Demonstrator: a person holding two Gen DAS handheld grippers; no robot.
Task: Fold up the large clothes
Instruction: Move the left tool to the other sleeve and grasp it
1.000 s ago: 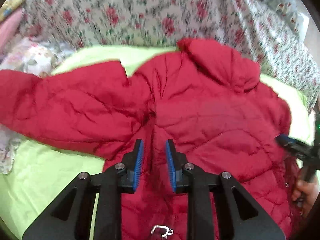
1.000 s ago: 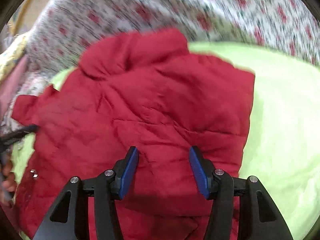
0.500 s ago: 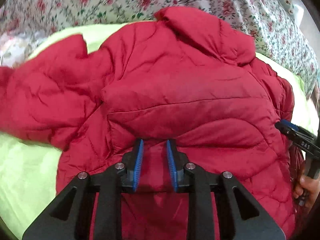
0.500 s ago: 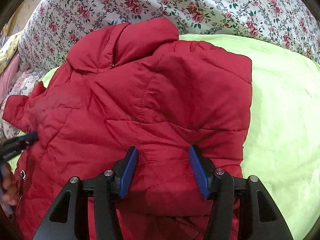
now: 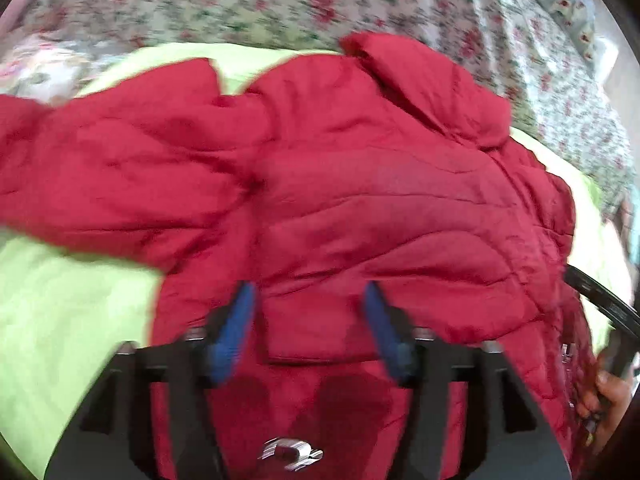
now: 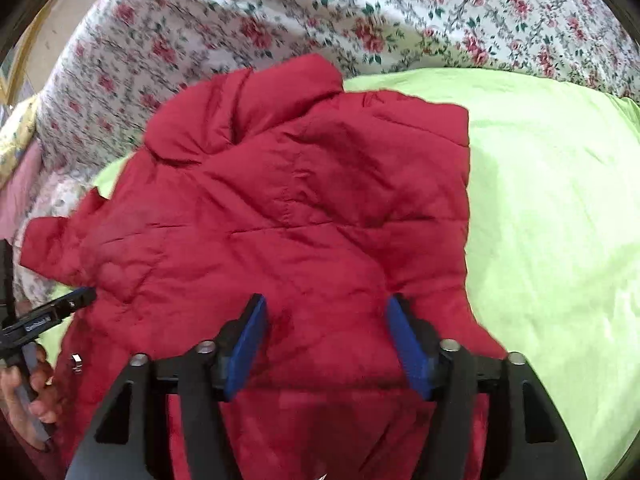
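Observation:
A red puffer jacket (image 5: 360,208) (image 6: 280,220) lies spread on the light green sheet (image 5: 60,312), collar (image 5: 420,80) at the far side. One sleeve (image 5: 100,176) stretches out to the left. My left gripper (image 5: 308,312) hovers over the near hem, its jaws opening wide, and the blue pads stand clear of the fabric lying under them. My right gripper (image 6: 326,332) is over the hem's other end. Its jaws are also opening, with a low hump of jacket between the pads. Each gripper shows at the edge of the other's view, a hand on its handle.
A floral quilt (image 5: 280,4) (image 6: 320,12) is heaped along the far side of the bed. Pink and patterned cloth (image 6: 16,184) lies at the far left. Bare green sheet (image 6: 540,220) stretches to the right of the jacket. A metal zipper pull (image 5: 290,452) rests at the near hem.
My left jaws went from nearly shut on a pinch of jacket to wide apart, letting it go, and the hand sank. The right jaws widened too. The jacket has settled flatter.

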